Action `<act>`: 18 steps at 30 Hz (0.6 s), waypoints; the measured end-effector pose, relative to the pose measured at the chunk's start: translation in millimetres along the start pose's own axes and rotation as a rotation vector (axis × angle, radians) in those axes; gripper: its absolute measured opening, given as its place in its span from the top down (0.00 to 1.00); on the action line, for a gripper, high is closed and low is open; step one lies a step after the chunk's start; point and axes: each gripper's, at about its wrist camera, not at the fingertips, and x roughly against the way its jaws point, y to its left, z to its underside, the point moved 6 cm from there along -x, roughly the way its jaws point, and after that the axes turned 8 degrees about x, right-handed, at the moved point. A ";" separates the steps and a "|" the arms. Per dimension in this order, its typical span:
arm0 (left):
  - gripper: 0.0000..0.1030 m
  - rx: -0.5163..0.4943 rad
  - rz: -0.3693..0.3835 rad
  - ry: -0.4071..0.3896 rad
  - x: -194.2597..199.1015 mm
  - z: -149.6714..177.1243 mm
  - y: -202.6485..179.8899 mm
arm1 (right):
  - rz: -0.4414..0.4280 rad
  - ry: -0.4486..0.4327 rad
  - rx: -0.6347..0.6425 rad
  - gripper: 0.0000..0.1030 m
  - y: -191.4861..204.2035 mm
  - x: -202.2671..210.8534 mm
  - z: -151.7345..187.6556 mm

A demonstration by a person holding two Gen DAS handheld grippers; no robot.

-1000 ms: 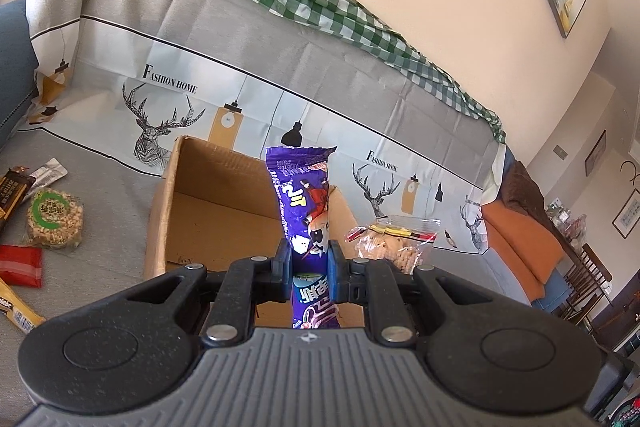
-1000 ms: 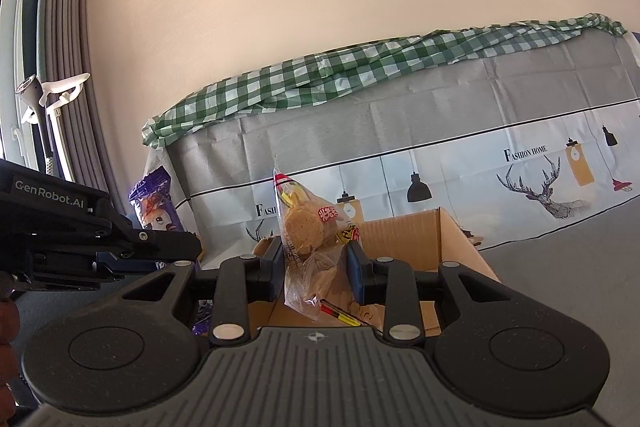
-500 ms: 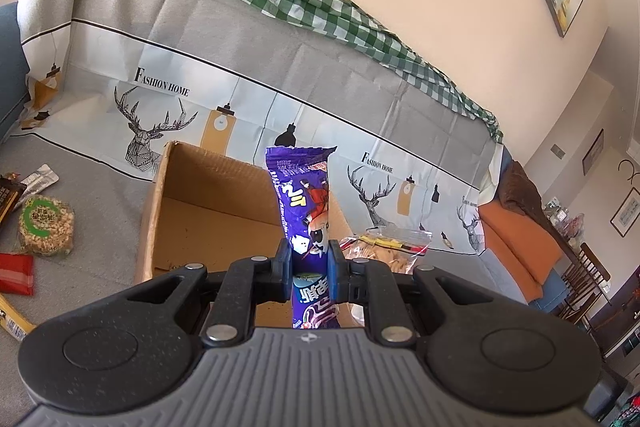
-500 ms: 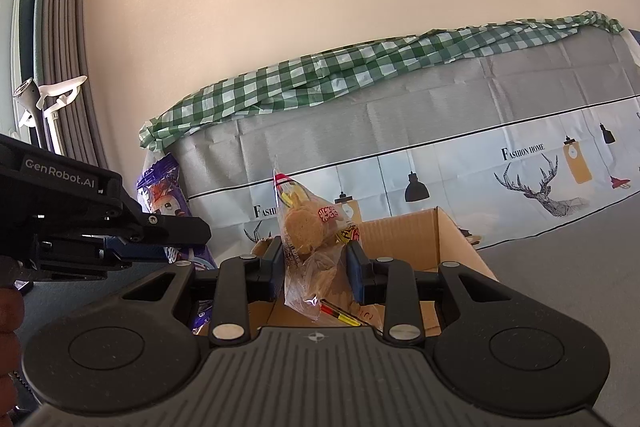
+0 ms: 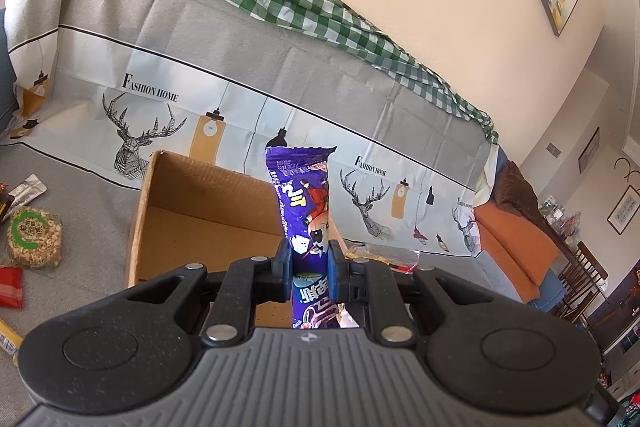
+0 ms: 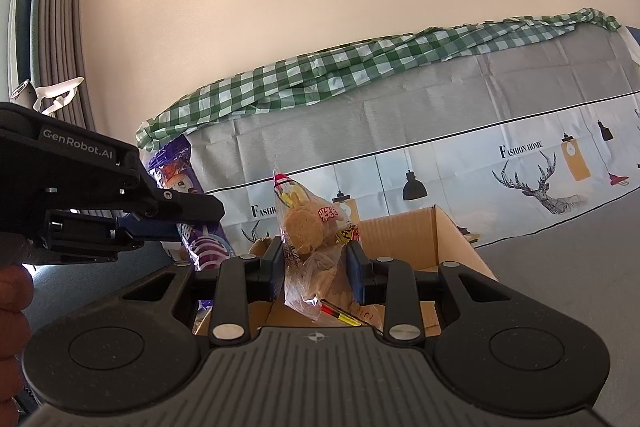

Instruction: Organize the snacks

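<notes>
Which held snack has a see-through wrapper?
The cookie bag in the right gripper; the left gripper holds an opaque purple snack packet.

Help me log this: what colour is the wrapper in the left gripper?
Purple, with white lettering; the snack wrapper shows best in the left wrist view.

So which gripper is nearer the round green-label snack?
Left. The left gripper has the green-label snack off to its side; the right gripper sits beyond the left.

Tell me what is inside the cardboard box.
The cardboard box shows only bare floor and walls. Its front part is covered by the left tongs and their purple snack packet.
</notes>
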 end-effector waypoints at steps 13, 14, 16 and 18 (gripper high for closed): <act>0.56 -0.009 -0.031 -0.060 10.0 15.3 11.6 | 0.065 0.006 -0.090 0.17 -10.3 -0.2 3.4; 0.56 -0.013 -0.035 -0.070 12.4 17.2 14.2 | 0.066 0.007 -0.085 0.17 -9.7 0.0 3.5; 0.56 -0.019 -0.040 -0.085 18.7 21.1 20.5 | 0.067 0.010 -0.075 0.17 -7.5 0.1 3.6; 0.56 -0.011 -0.035 -0.091 25.8 24.4 29.3 | 0.068 0.014 -0.067 0.17 -5.9 0.3 3.8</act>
